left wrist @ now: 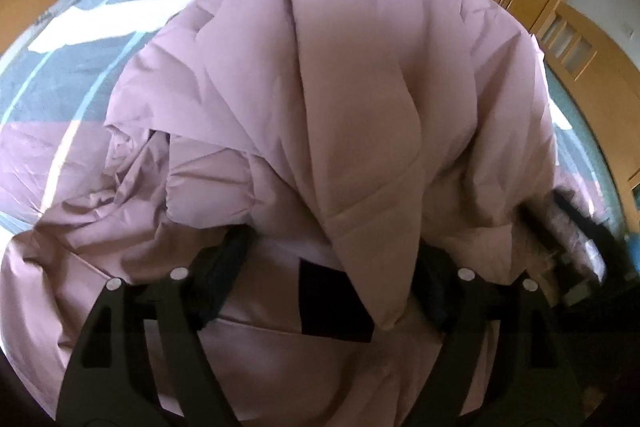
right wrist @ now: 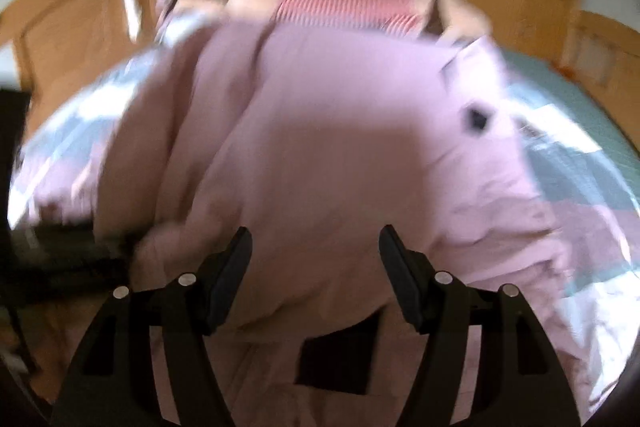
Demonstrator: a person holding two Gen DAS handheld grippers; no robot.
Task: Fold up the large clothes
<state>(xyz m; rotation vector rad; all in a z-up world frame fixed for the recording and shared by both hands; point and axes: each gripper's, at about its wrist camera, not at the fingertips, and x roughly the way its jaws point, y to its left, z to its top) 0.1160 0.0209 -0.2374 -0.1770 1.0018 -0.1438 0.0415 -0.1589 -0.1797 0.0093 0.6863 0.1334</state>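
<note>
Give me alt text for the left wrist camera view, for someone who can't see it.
A large pink padded coat lies bunched on a bed with a blue-grey patterned sheet. The left gripper hovers over it, black fingers apart with fabric between them.

No readable text, label, brand, number or sign in either view. Black patches on pink garment: blank, no lettering visible. Right wrist view motion-blurred; small dark mark on garment there too smeared to tell.
</note>
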